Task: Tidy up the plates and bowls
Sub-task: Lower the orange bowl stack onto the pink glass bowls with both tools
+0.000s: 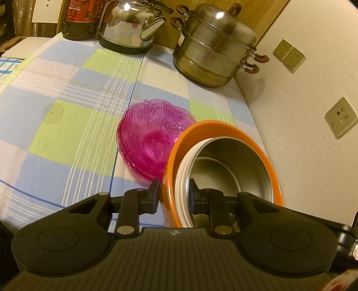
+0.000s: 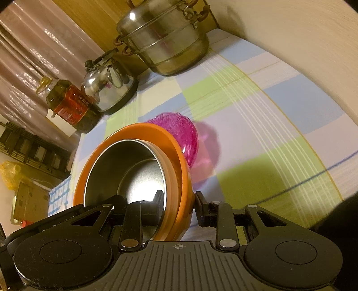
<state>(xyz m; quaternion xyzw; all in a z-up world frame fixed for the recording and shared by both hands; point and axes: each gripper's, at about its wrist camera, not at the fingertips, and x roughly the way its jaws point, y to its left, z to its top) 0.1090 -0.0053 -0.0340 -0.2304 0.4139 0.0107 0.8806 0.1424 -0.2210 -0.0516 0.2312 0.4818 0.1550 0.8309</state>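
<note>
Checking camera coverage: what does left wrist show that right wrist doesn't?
Left wrist only: wall sockets, the left gripper clamped on the orange bowl's rim.
Right wrist only: curtain, yellow bag, the right gripper on that bowl's opposite rim.
Both: the steel bowl nested in the orange one, pink bowl, kettle, steamer pot, bottle, checked cloth.
</note>
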